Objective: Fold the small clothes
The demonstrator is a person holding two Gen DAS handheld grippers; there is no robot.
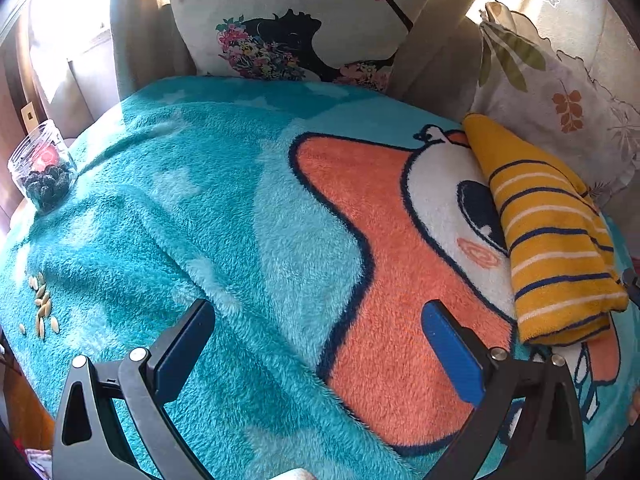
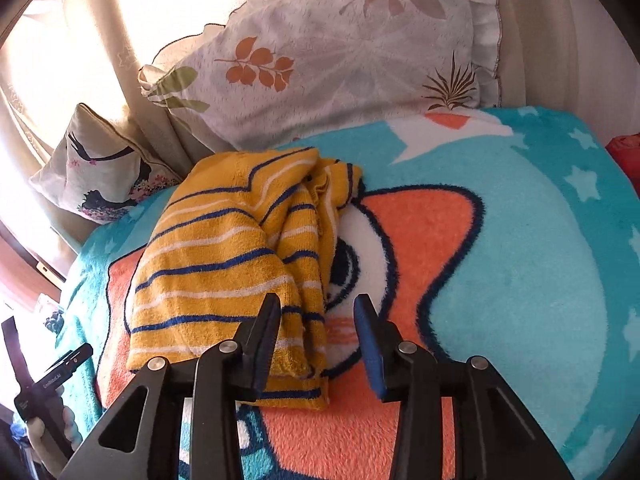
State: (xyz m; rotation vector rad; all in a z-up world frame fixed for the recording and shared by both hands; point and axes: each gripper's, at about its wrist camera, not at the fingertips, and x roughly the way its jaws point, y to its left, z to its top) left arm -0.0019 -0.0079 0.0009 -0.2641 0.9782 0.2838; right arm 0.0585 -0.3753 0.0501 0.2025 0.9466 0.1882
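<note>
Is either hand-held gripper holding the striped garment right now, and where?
Neither. The left hand-held gripper and right hand-held gripper are both open; the yellow striped garment lies free.

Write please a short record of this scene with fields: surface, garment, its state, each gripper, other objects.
surface: teal fleece blanket with an orange cartoon figure
garment: yellow striped garment, blue and white stripes
garment state: folded into a long bundle, lying on the blanket near the leaf-print pillow
left gripper: open, holds nothing, above bare blanket, garment to its right
right gripper: open, near end of the garment between its fingers, not closed on it
other objects: silhouette-print pillow; clear jar at the blanket's left edge; scattered seeds
</note>
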